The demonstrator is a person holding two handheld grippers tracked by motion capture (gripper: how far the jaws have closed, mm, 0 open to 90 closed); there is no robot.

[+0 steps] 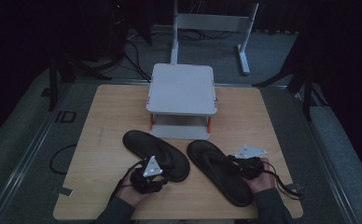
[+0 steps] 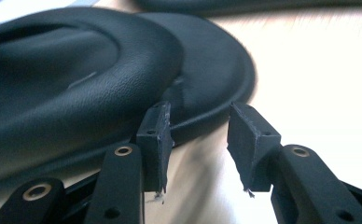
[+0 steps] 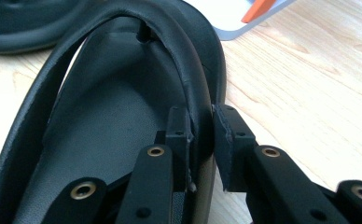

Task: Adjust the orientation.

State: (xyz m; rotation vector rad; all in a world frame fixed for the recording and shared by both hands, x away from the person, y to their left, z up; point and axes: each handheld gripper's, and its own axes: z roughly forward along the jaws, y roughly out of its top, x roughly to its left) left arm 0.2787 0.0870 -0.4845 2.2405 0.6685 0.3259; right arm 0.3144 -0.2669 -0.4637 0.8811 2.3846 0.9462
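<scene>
Two black flip-flop sandals lie on the wooden table [image 1: 109, 116]. The left sandal [image 1: 144, 142] [image 2: 76, 79] points up and left. My left gripper [image 1: 165, 176] [image 2: 200, 135] stands open at that sandal's heel edge, with bare table between its jaws. The right sandal [image 1: 212, 163] [image 3: 104, 121] lies beside it. My right gripper [image 1: 236, 165] [image 3: 202, 135] is shut on the right sandal's strap [image 3: 188, 70], which runs between the two pads near the sandal's outer edge.
A white two-level stand [image 1: 183, 93] with orange legs [image 3: 258, 9] sits at the table's far middle, just beyond the sandals. Bare wood lies to the left and right. Cables trail on the grey floor [image 1: 30, 140] around the table.
</scene>
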